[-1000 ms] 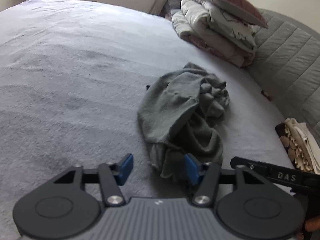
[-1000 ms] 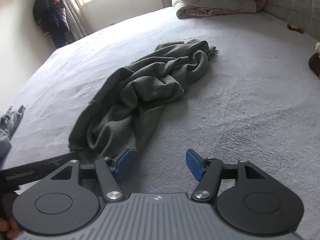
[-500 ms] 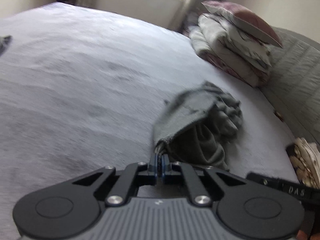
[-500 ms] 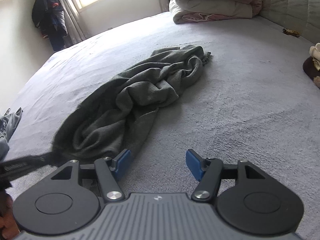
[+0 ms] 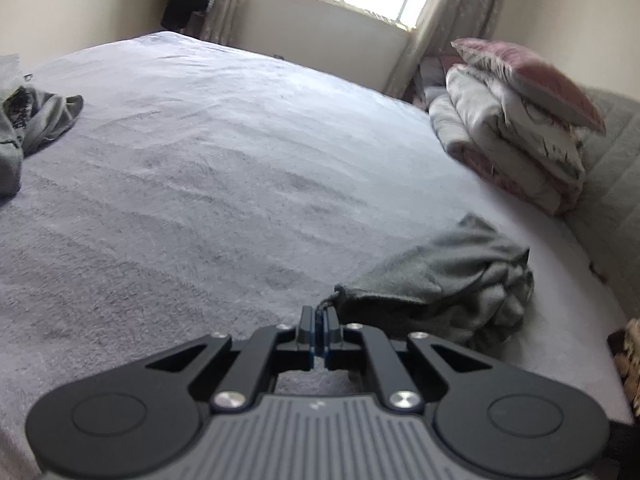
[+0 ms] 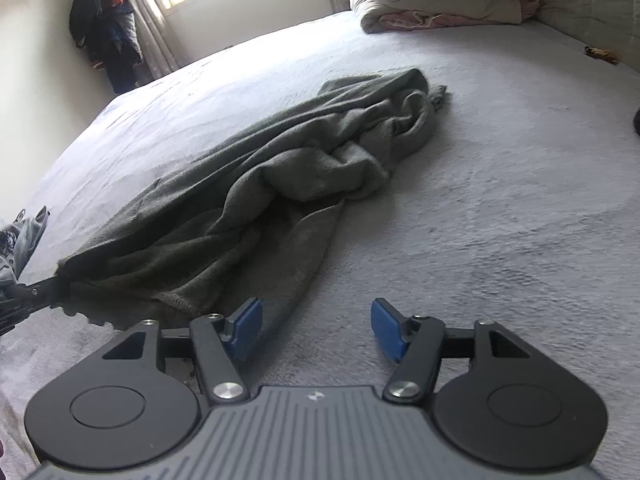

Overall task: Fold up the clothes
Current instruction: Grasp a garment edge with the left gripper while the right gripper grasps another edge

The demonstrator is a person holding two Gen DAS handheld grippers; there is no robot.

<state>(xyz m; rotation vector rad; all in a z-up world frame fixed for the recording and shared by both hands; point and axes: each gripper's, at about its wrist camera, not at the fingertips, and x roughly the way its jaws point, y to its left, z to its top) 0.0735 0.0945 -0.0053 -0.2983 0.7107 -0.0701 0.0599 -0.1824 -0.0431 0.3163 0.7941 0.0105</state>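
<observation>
A crumpled dark grey garment (image 6: pixel 280 184) lies stretched across the grey bedspread (image 6: pixel 500 220). In the left wrist view my left gripper (image 5: pixel 318 326) is shut on one corner of the garment (image 5: pixel 444 284), which trails off to the right. The right wrist view shows that same gripper (image 6: pixel 38 296) at the far left, pulling the cloth taut. My right gripper (image 6: pixel 316 326) hovers over the near hem with its jaws closing. A narrow tongue of cloth lies between its blue pads (image 6: pixel 246 326), which do not press on it.
Folded quilts and a pink pillow (image 5: pixel 516 120) are stacked at the head of the bed beside a quilted headboard (image 6: pixel 592 4). More clothes (image 5: pixel 32 124) lie at the bed's left edge. A dark jacket (image 6: pixel 104 28) hangs in the corner by the window.
My left gripper closed on the garment's corner and drew it up and to the left, stretching the cloth out. The right gripper dropped slightly toward the hem and its jaws narrowed a little.
</observation>
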